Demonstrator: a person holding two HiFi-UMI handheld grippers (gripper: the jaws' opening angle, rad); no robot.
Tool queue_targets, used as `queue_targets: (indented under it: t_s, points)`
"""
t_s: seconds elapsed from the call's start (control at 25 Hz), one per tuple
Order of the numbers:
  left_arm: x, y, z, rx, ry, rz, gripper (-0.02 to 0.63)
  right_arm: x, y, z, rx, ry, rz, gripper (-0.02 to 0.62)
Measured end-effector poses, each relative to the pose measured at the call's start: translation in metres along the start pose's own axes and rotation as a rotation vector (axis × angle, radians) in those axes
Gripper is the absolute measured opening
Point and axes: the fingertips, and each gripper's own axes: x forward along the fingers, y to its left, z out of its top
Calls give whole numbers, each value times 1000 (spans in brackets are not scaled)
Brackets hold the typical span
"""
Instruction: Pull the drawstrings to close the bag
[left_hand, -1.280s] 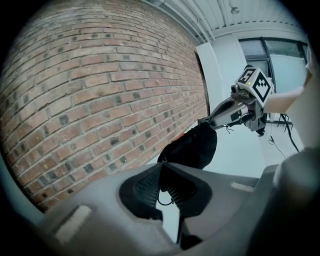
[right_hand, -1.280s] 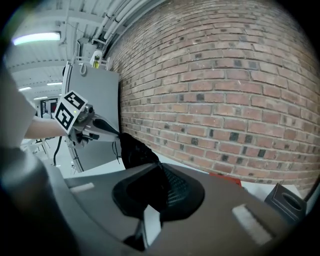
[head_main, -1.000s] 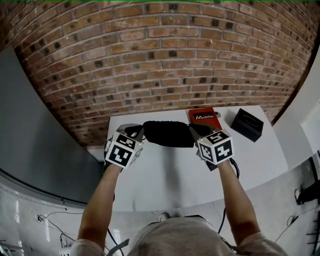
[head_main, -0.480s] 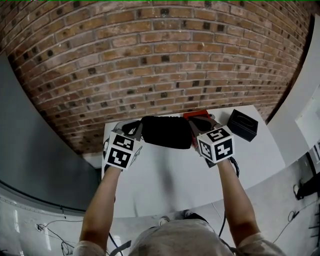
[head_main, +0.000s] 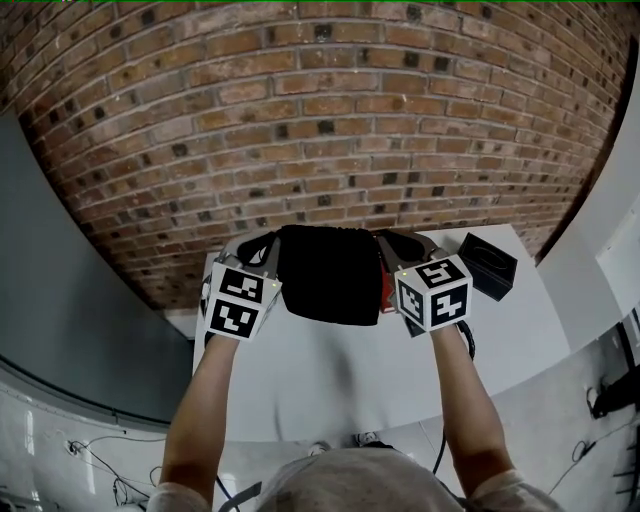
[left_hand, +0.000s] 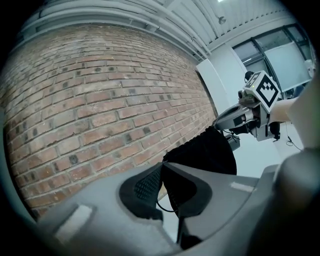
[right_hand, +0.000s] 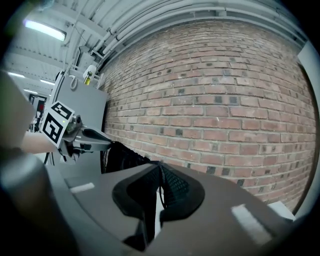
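Observation:
A black drawstring bag (head_main: 330, 275) hangs in the air between my two grippers, above the white table (head_main: 330, 375). My left gripper (head_main: 270, 256) is shut on the drawstring at the bag's left top corner. In the left gripper view a thin black cord (left_hand: 165, 205) loops out below the closed pads, and the bag (left_hand: 205, 150) stretches toward the right gripper (left_hand: 218, 122). My right gripper (head_main: 386, 246) is shut on the drawstring at the right top corner. The right gripper view shows a cord (right_hand: 161, 192) between its pads, with the bag (right_hand: 125, 157) and the left gripper (right_hand: 106, 142) beyond.
A red box (head_main: 385, 292) lies on the table, mostly hidden behind the bag's right edge. A black box (head_main: 488, 265) sits at the table's far right. A brick wall (head_main: 320, 120) stands close behind the table. Cables lie on the floor below.
Both grippers have risen with the bag still between them. The bag has come up off the table and now hangs lower and longer, covering more of the red box.

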Motion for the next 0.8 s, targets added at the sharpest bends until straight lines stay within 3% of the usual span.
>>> queue_targets:
  t_s: [0.48,0.8]
  points:
    - [23,-1,27,-38,-32,95,9,4,-46,15,65,-85,-7,3]
    - [27,9,26,-134,-44,147,8,5,-69,15,119,-110,-38,3]
